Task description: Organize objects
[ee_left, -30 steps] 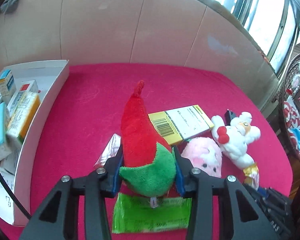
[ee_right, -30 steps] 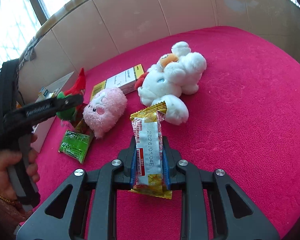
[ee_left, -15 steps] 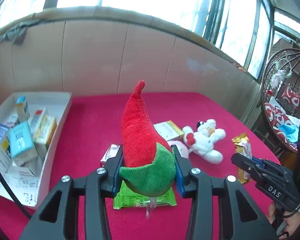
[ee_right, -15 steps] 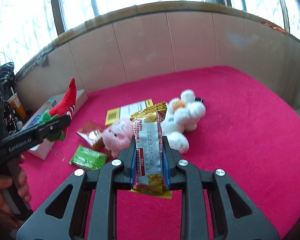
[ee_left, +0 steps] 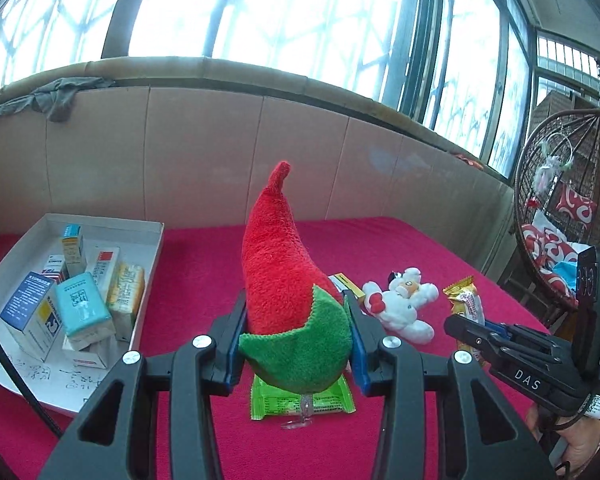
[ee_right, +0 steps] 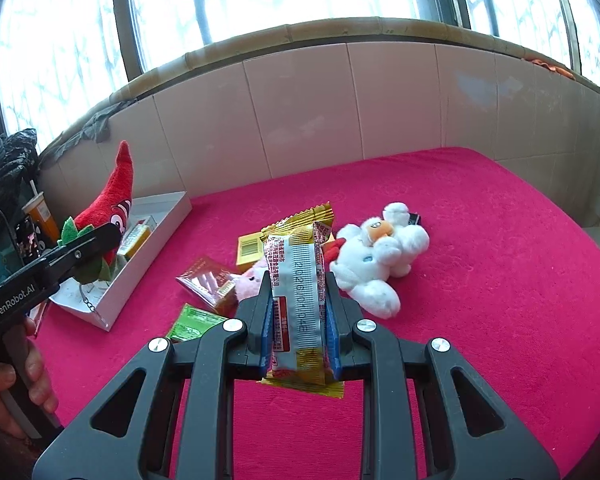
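Note:
My left gripper (ee_left: 296, 344) is shut on a red chili plush (ee_left: 278, 264) with a green cap, held upright above the red cloth. From the right wrist view the same plush (ee_right: 112, 200) and left gripper (ee_right: 96, 240) hang near the white box (ee_right: 140, 276). My right gripper (ee_right: 296, 316) is shut on a yellow and white snack packet (ee_right: 298, 296), lifted off the cloth; in the left wrist view that packet (ee_left: 466, 300) and right gripper (ee_left: 466, 330) are at the right. A white plush (ee_right: 380, 256), a pink plush (ee_right: 250, 282), a green sachet (ee_right: 192, 322), a red sachet (ee_right: 206, 284) and a yellow box (ee_right: 250, 246) lie on the cloth.
The white box (ee_left: 148, 240) at the left holds several medicine cartons (ee_left: 82, 308). A tiled wall (ee_right: 340, 100) and windows close the far side. A hanging wicker chair (ee_left: 564, 208) stands off the right edge. A hand (ee_right: 4, 384) grips the left handle.
Both grippers rose with their loads and tilted up, so the wall and windows now fill the upper views. The chili plush moved left toward the white box.

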The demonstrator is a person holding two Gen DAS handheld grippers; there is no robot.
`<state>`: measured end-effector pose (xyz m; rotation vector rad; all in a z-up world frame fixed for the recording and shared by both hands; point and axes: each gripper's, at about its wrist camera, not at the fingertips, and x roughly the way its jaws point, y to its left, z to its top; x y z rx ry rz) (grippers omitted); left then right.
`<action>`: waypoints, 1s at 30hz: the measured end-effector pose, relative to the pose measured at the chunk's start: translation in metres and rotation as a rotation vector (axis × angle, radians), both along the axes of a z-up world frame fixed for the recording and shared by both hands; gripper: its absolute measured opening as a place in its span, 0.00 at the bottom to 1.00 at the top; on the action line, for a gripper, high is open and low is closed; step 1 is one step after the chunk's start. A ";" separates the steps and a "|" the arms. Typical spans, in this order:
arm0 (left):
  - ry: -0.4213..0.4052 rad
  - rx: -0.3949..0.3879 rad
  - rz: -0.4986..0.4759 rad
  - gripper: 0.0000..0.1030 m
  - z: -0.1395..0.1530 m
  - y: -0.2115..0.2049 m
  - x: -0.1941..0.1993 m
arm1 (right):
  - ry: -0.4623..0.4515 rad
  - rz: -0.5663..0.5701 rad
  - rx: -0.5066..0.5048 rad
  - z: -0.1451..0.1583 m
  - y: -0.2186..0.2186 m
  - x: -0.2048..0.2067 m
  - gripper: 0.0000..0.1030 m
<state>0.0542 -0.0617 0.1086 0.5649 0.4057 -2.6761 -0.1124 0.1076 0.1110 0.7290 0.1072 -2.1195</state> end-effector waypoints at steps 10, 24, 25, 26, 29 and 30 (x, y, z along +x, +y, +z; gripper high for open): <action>0.026 -0.002 0.007 0.41 0.007 -0.004 0.012 | -0.003 0.024 0.003 0.004 -0.008 0.008 0.20; 0.049 0.003 0.032 0.41 0.009 -0.011 0.021 | -0.007 0.050 -0.001 0.009 -0.015 0.016 0.20; 0.050 0.004 0.035 0.41 0.009 -0.011 0.022 | -0.010 0.051 -0.001 0.009 -0.015 0.016 0.20; 0.052 0.006 0.037 0.41 0.009 -0.012 0.023 | -0.013 0.051 0.000 0.009 -0.015 0.016 0.20; 0.055 0.010 0.043 0.41 0.009 -0.014 0.025 | -0.013 0.051 0.002 0.009 -0.016 0.017 0.20; 0.056 0.012 0.045 0.41 0.009 -0.014 0.025 | -0.012 0.052 0.004 0.009 -0.017 0.018 0.20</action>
